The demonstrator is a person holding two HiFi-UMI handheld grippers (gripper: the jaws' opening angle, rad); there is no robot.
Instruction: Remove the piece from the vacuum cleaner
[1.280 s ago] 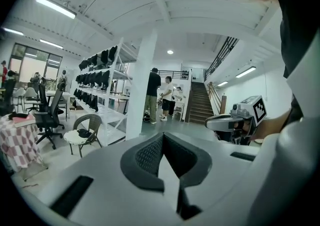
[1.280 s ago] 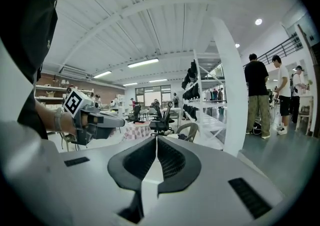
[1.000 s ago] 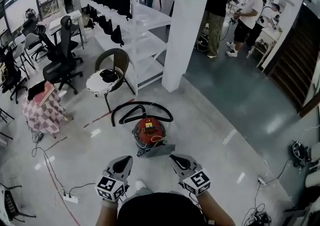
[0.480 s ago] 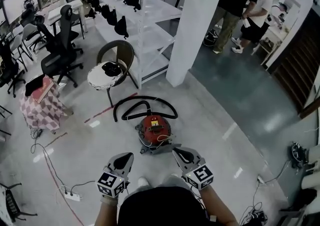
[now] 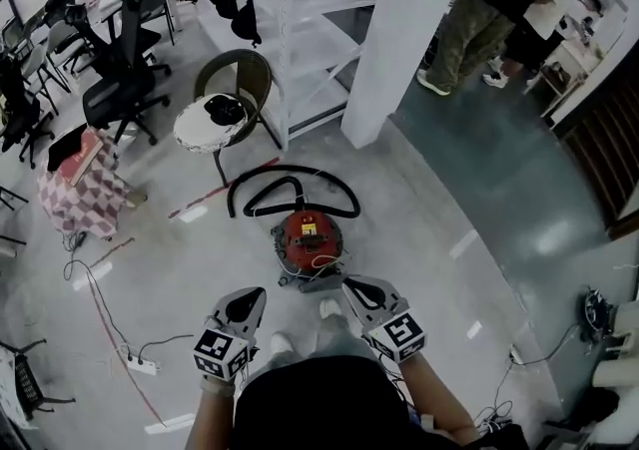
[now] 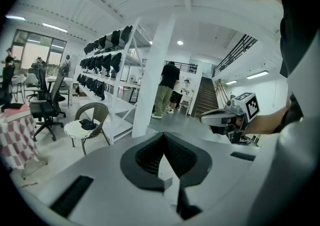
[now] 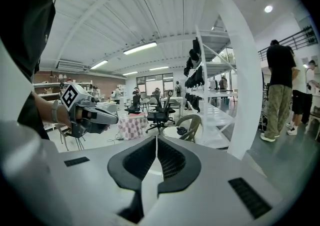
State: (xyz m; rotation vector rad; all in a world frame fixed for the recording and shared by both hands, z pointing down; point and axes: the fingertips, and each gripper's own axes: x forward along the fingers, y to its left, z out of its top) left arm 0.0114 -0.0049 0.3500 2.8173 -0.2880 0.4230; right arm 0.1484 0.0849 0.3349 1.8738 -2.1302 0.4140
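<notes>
The left tongs are shut tight, tip against tip, and nothing is held in them. The right tongs are shut the same way and are empty too. Both are held low in front of the body, side by side with a gap between them. They are pointed forward, and their tips are turned a little toward each other. The arms are bent at the elbows and kept close to the body. The marker cubes are turned up toward the head camera.

A shoe is seen on the floor between the two tongs. Just ahead of the tongs, the red vacuum cleaner is set on the floor on its grey base. It is not touched by either of the tongs. A black hose is curled on the floor on the far side of it. Past the hose, a round chair is placed beside a white shelf and a white pillar. Two people are seen far off beyond the pillar.

Compared with a second ago, the vacuum cleaner is seen closer to the tongs, and its base is now right by the tip of the right tongs in the head view. The tongs are held the same way as before. The chair and the shelf are seen nearer as well, and the people are pushed up to the top edge.
</notes>
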